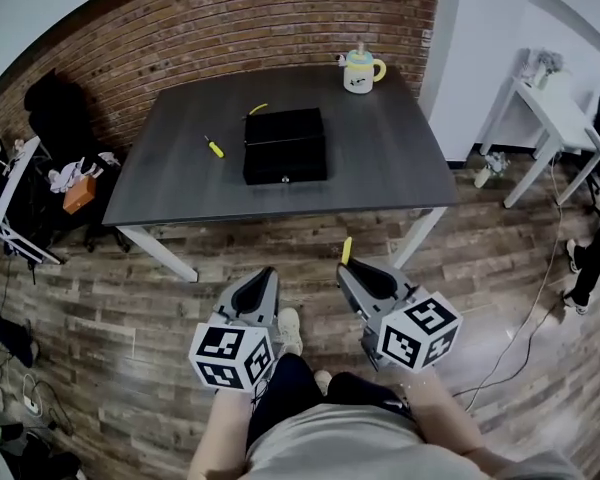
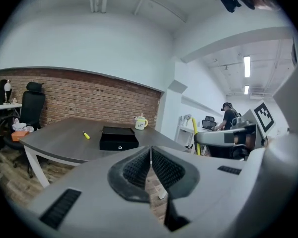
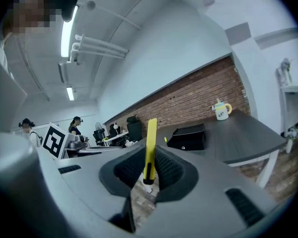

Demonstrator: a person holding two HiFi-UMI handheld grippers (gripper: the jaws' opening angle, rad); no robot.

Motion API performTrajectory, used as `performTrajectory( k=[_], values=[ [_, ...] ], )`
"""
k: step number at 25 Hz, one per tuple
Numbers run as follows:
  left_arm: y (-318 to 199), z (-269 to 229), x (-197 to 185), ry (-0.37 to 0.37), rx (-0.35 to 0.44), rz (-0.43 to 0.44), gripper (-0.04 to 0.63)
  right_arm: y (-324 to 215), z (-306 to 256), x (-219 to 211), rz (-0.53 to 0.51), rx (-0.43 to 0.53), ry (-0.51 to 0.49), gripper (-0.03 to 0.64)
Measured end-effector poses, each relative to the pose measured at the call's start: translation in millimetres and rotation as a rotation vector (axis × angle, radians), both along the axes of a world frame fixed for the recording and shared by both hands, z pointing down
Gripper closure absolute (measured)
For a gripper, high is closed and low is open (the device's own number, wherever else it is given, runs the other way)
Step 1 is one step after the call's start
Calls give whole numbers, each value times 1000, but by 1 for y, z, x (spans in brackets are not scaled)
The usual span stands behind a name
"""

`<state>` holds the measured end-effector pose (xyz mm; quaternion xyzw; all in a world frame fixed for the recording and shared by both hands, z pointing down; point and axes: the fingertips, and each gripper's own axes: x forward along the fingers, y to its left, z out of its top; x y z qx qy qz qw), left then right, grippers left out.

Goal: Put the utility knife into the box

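Observation:
The black box (image 1: 285,145) lies closed in the middle of the dark table (image 1: 170,183), well ahead of both grippers; it also shows in the left gripper view (image 2: 118,138) and the right gripper view (image 3: 187,137). My right gripper (image 1: 348,270) (image 3: 150,157) is shut on the yellow utility knife (image 1: 347,250) (image 3: 151,133), which stands up between the pads. My left gripper (image 1: 265,274) (image 2: 150,158) is shut with nothing in it. Both are held low over the wooden floor, in front of the table's near edge.
On the table lie a small yellow screwdriver (image 1: 213,147), a yellow item behind the box (image 1: 257,109) and a pale mug with a yellow handle (image 1: 360,71). A white desk (image 1: 550,118) stands at right, a black chair (image 1: 55,108) at left. Cables run across the floor.

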<state>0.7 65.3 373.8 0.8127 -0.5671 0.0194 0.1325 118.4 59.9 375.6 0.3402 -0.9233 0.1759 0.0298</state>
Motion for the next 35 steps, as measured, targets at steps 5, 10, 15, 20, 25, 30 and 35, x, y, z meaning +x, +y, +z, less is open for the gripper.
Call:
performTrajectory(
  k=[5,10,15,20,25,30,35],
  values=[
    [-37,12,-6,24,-31,12,571,-31,7,-9,-5,-19,1,554],
    [-79,17,-20,36,-37,30,571,-73,12,-27,9,-27,0,554],
    [-127,15,-46,42,-36,35,571,-123,14,-53,16,-33,-7,554],
    [-177,11,-73,36,-42,52,570,-168,8,-77,37,-37,-5,554],
    [-220,3,-85,36,-22,92,569,-208,7,-87,72,-32,13,554],
    [-255,6,-102,34,-25,115,571,-244,7,-97,115,-27,57,554],
    [-280,7,-107,44,-29,148,569,-267,7,-102,137,-27,65,554]
  ],
)
